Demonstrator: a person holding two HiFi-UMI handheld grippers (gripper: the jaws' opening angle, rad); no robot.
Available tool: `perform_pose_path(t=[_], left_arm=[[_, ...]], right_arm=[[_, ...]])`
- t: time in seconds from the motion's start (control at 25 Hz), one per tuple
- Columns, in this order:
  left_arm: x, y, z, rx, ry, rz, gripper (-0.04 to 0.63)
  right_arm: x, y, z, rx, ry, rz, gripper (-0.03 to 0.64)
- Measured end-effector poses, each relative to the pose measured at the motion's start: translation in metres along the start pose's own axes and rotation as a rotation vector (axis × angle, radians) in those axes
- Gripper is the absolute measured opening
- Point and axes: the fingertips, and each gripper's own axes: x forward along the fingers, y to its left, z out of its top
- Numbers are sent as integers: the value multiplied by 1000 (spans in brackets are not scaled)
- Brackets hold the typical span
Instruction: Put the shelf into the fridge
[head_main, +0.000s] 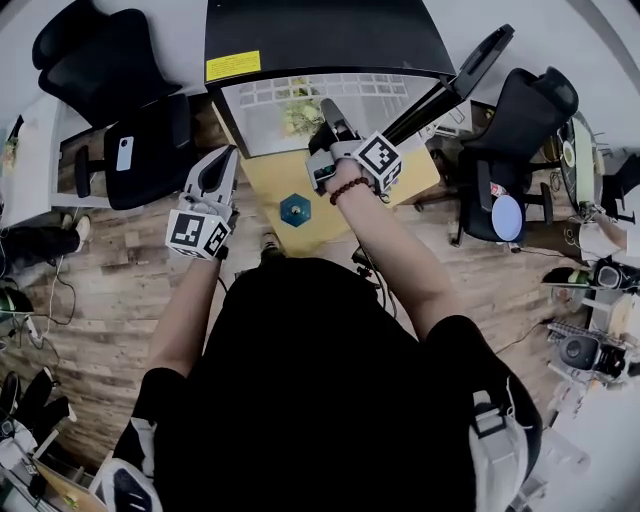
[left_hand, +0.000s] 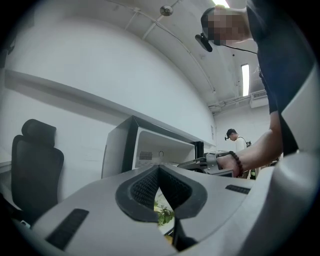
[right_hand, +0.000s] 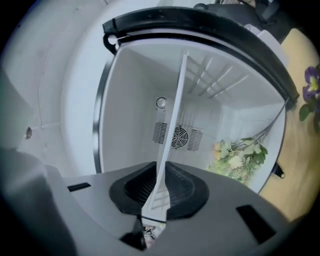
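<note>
The small fridge (head_main: 318, 38) has a black top and stands with its door (head_main: 470, 68) swung open to the right. My right gripper (head_main: 334, 124) is shut on the near edge of the white grated shelf (right_hand: 173, 120). The shelf reaches edge-on into the white fridge cavity (right_hand: 135, 100) and shows from above as a pale grid (head_main: 330, 90). My left gripper (head_main: 222, 168) hovers left of the fridge opening, apart from the shelf. Its jaws (left_hand: 159, 172) are shut on nothing. From there the fridge (left_hand: 150, 147) and the right gripper (left_hand: 212, 162) are in sight.
A bunch of flowers (right_hand: 240, 152) lies inside the fridge at the lower right, near a fan vent (right_hand: 178, 136). The fridge stands on a yellow surface (head_main: 275, 180) bearing a blue hexagonal piece (head_main: 295, 209). Black office chairs (head_main: 120, 90) (head_main: 515, 130) flank it. Another person (left_hand: 235, 140) stands far off.
</note>
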Motion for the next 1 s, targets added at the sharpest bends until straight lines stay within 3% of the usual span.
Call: perform_pose_path(t=[0.24, 0.36, 0.52, 0.64, 0.8, 1.0], left_arm=[[11, -27, 2, -8, -20, -49, 18], [12, -39, 6, -15, -34, -68, 17], [14, -52, 16, -8, -61, -86, 17], [13, -59, 21, 1, -73, -91, 17], [11, -63, 24, 13, -77, -93, 17], [9, -66, 26, 30, -82, -94, 17]], right_arm=[[-52, 16, -14, -296, 177, -11, 19], [-73, 29, -10, -580, 234, -4, 15], [-92, 47, -4, -1036, 268, -10, 15], [-104, 56, -5, -1275, 272, -6, 15], [-118, 61, -8, -1456, 253, -7, 15], [-129, 68, -4, -1572, 216, -3, 15]])
